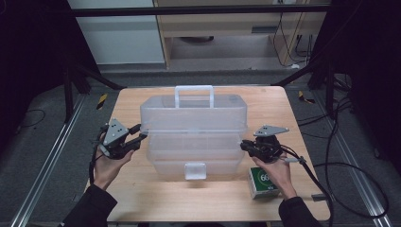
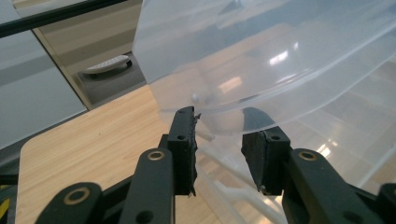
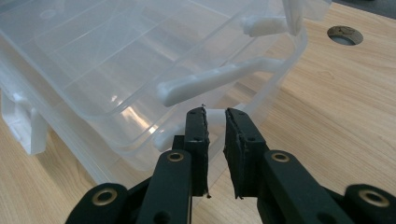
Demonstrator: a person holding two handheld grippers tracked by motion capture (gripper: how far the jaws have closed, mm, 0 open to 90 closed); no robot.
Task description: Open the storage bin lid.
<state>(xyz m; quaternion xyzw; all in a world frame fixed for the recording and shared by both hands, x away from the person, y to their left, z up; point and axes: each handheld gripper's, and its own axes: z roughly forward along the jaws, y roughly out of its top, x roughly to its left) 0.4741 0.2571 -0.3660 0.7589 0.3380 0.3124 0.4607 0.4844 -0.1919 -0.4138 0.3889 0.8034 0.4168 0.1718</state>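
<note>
Jaws of the left gripper (image 2: 218, 140) stand apart, released, at the left end of the clear plastic storage box (image 1: 194, 135), its upper tray's rim just above their tips. The right gripper (image 3: 215, 116) has its jaws nearly together (a thin gap remains) just beside a white hinge arm (image 3: 219, 79) at the box's right end; whether they pinch anything I cannot tell. The box sits mid-bench (image 1: 142, 194), a green carton (image 1: 263, 183) near its right front corner.

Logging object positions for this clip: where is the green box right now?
In the high view the green box lies on the table's near right part, just under the person's right hand, beside the clear storage box's front right corner.
</note>
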